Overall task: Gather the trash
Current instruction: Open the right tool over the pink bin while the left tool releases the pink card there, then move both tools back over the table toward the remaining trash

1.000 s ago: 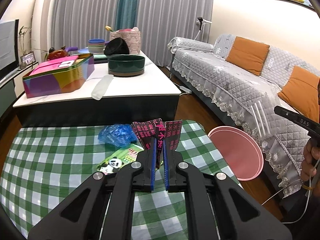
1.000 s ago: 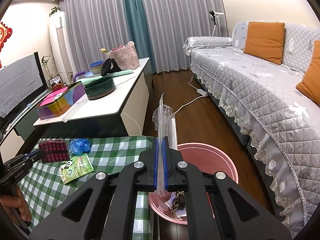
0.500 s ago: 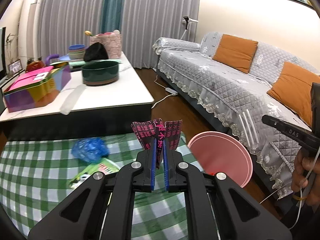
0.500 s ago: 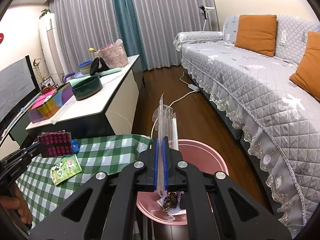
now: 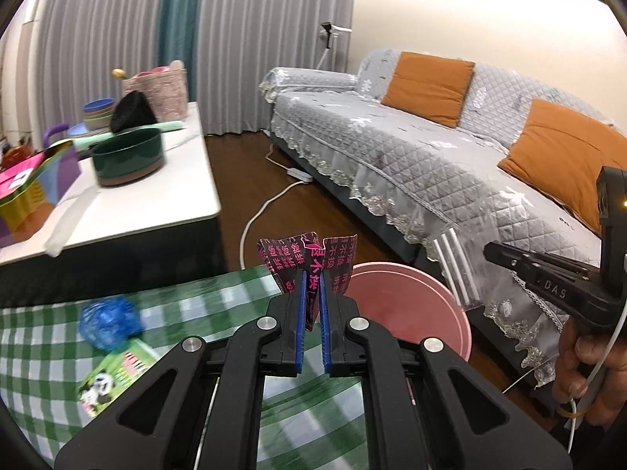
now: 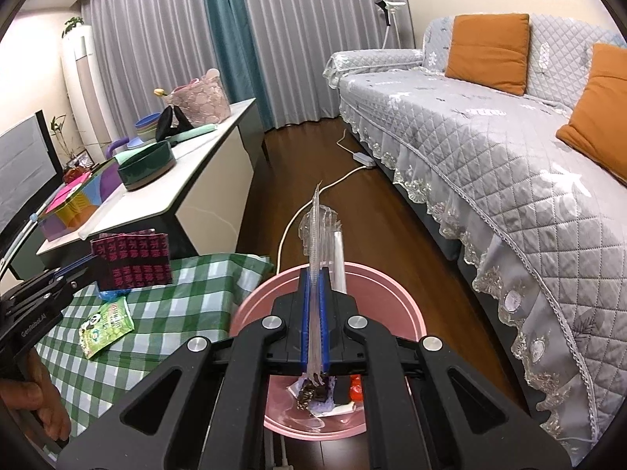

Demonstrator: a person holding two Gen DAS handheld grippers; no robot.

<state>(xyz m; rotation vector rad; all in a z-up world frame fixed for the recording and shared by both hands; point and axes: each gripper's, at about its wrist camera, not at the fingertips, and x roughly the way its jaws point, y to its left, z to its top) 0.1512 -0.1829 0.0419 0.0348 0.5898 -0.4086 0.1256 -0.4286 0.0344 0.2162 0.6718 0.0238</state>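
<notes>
Midway: two pieces in hand, two left on the bench.
Already some scraps lie in the round pink plastic bin (image 6: 407, 315) at lower centre; the right gripper (image 6: 313, 313), jaws clenched on a clear crinkled plastic wrapper (image 6: 319, 231), hangs over it, while the left gripper (image 5: 312, 313) grasps a black-and-pink printed wrapper (image 5: 309, 258) beside the rim. A crumpled blue plastic bag (image 5: 107, 323) and a green panda packet (image 5: 113, 374) remain on the green-checked bench (image 5: 39, 352), lower left.
</notes>
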